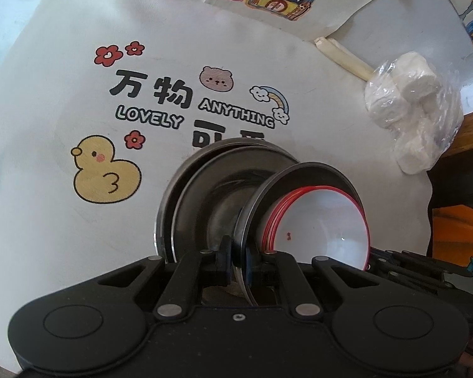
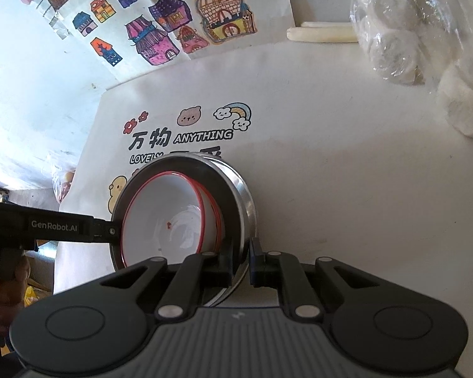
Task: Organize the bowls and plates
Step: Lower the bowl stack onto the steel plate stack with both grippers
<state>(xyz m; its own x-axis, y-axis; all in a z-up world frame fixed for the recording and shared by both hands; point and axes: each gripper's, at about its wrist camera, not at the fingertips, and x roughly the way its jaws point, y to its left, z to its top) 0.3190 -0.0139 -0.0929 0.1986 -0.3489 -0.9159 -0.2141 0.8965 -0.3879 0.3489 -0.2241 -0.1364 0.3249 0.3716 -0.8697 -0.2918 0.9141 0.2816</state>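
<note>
A stack of steel plates (image 1: 205, 195) carries white bowls with red rims (image 1: 321, 220) nested in the top plate. My left gripper (image 1: 238, 260) is shut on the rim of the plate that holds the bowls. My right gripper (image 2: 241, 261) is shut on the rims of the steel plates (image 2: 247, 201) at the opposite side. The white bowls (image 2: 164, 220) lie just left of its fingers. In the right wrist view the left gripper (image 2: 110, 230) clamps the rim from the left. Whether the stack touches the table is not visible.
A white tablecloth (image 1: 47, 236) with a yellow duck (image 1: 107, 170) and cartoon lettering lies under the stack. A plastic bag of white rolls (image 1: 410, 107) and cream sticks (image 1: 340, 56) lie far right. Coloured house drawings (image 2: 160, 31) cover the far side. The table edge (image 1: 457, 145) runs at right.
</note>
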